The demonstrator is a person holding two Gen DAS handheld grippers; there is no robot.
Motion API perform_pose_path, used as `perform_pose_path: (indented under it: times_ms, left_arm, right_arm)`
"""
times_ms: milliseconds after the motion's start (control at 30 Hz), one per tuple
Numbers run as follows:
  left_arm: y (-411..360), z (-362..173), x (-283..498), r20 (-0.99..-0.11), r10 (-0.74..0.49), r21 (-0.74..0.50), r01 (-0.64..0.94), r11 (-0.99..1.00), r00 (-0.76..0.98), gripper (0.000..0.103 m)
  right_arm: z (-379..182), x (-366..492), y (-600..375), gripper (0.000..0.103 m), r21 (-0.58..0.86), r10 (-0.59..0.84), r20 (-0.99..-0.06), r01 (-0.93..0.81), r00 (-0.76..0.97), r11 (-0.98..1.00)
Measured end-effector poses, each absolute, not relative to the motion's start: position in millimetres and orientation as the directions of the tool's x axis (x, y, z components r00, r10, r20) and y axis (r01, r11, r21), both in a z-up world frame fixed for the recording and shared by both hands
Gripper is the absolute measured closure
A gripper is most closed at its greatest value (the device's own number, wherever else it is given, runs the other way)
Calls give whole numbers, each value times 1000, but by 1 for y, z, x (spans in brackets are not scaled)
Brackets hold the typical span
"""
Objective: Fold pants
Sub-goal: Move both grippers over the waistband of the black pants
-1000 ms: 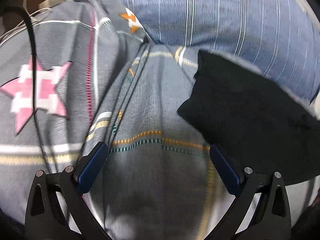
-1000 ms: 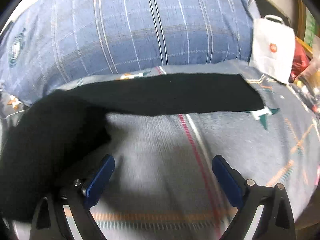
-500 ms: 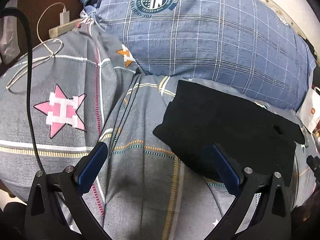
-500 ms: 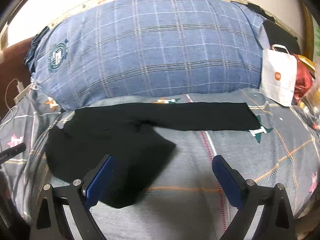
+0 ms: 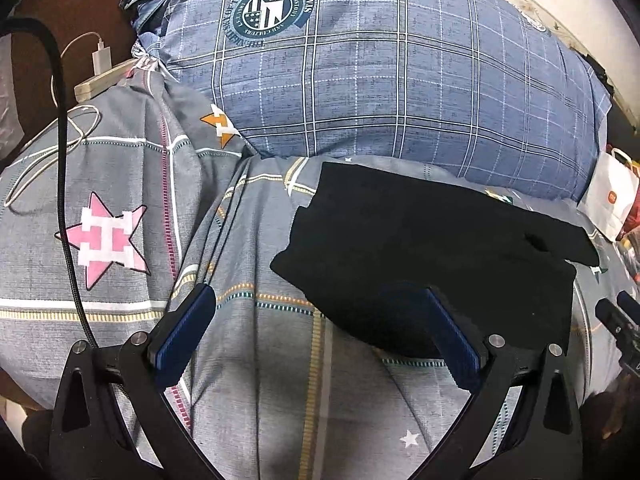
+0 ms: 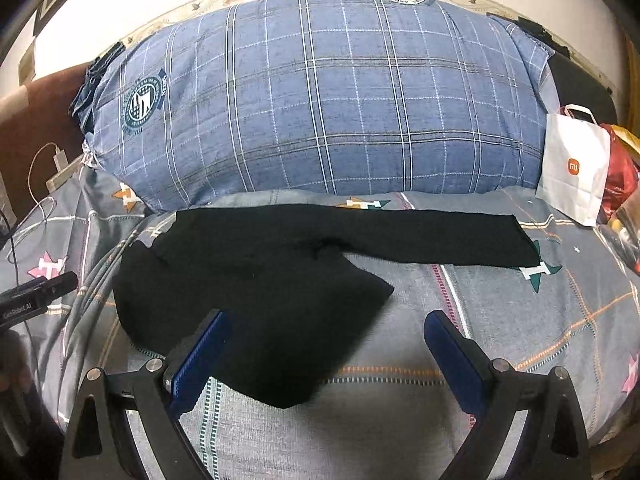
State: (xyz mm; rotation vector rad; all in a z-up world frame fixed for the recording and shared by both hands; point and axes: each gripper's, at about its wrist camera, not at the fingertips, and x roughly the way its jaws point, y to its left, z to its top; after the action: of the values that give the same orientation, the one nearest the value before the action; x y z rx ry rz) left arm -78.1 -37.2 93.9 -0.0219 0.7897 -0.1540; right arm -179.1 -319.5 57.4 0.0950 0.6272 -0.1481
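Note:
Black pants lie on the grey star-patterned bedsheet, in front of a blue plaid pillow. One leg stretches flat to the right; the other is folded back over the waist part near me. In the left wrist view the pants lie right of centre. My left gripper is open and empty above the sheet at the pants' left edge. My right gripper is open and empty above the folded leg's near corner.
A large blue plaid pillow lies behind the pants. A white paper bag and red items stand at the right. A white charger and cable and a black cable lie at the left. The left gripper's tip shows at the right view's left edge.
Both grippers have pulled up and back from the bed, so more of the pillow and pants shows. Both stay open. The pants have not visibly moved.

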Motion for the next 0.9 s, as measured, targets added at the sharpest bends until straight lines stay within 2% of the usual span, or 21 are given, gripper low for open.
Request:
perform_pose_path:
  times_ms: [467, 733, 900]
  left_arm:
    - [-44, 84, -73, -718, -156, -75, 147, 986, 679, 1]
    - [-43, 66, -64, -753, -175, -96, 156, 983, 635, 1]
    - [-42, 54, -56, -774, -175, -111, 140, 984, 609, 1]
  right_arm:
    - [49, -174, -327, 5, 56, -111, -614, 183, 782, 981]
    - [34, -168, -343, 5, 95, -107, -637, 215, 763, 972]
    - [25, -164, -354, 10, 109, -94, -657, 217, 748, 970]
